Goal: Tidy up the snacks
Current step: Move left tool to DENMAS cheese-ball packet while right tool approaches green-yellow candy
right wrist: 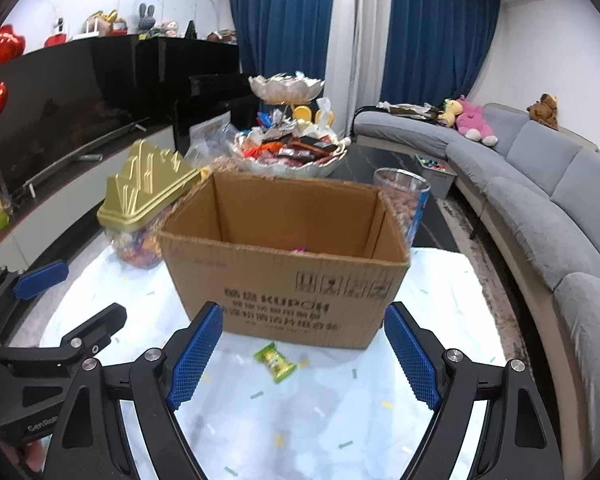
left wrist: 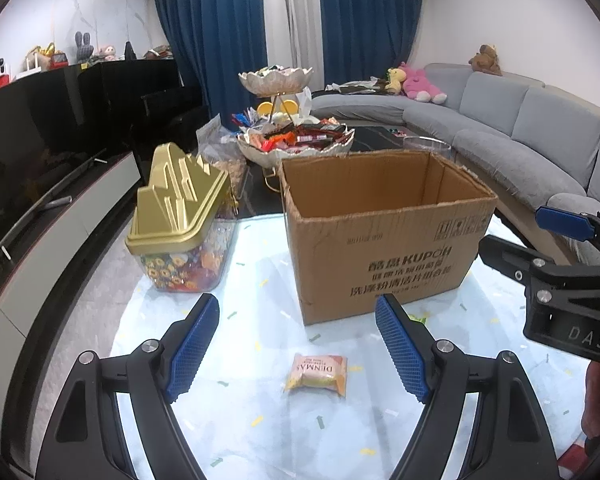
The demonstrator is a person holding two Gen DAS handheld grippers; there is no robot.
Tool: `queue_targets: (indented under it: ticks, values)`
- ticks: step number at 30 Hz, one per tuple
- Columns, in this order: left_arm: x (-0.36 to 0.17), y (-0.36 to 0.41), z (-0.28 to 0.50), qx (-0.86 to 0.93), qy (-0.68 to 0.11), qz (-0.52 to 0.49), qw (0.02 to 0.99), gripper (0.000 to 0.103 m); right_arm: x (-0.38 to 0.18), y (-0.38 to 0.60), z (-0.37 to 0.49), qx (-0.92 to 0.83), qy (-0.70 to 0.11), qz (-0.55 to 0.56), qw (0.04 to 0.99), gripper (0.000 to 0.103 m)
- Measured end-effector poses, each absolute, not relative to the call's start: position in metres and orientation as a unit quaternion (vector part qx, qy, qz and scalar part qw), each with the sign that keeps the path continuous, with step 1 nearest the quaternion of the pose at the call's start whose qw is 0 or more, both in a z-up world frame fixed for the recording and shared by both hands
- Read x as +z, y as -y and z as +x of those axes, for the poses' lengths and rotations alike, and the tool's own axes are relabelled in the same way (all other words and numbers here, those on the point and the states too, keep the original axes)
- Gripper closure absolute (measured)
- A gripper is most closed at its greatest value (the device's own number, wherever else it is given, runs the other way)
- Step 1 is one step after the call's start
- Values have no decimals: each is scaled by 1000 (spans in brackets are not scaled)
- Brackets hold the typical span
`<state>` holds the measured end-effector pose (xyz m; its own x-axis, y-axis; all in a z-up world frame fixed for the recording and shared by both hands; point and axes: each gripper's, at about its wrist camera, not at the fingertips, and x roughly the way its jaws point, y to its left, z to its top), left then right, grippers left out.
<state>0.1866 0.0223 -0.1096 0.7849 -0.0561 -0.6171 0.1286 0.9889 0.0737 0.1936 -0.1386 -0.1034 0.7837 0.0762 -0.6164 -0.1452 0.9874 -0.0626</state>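
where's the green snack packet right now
The green snack packet lies on the white tablecloth just in front of the cardboard box, ahead of the open right gripper in the right wrist view.

My right gripper (right wrist: 304, 356) hangs with jaws wide apart and nothing between them. Beyond the pads lies a green snack packet (right wrist: 275, 361) on the pale cloth (right wrist: 440, 312) — just in front of the open cardboard box (right wrist: 288, 280). My left gripper (right wrist: 66, 294) shows at the left edge, also spread open.
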Motion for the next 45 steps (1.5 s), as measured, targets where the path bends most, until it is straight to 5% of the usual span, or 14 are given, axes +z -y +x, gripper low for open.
queue_targets:
  ticks: [45]
  values:
    - [-225,-8,216,-47,-407,71,910,20,-219,132,230,148,-383,-93,907,20]
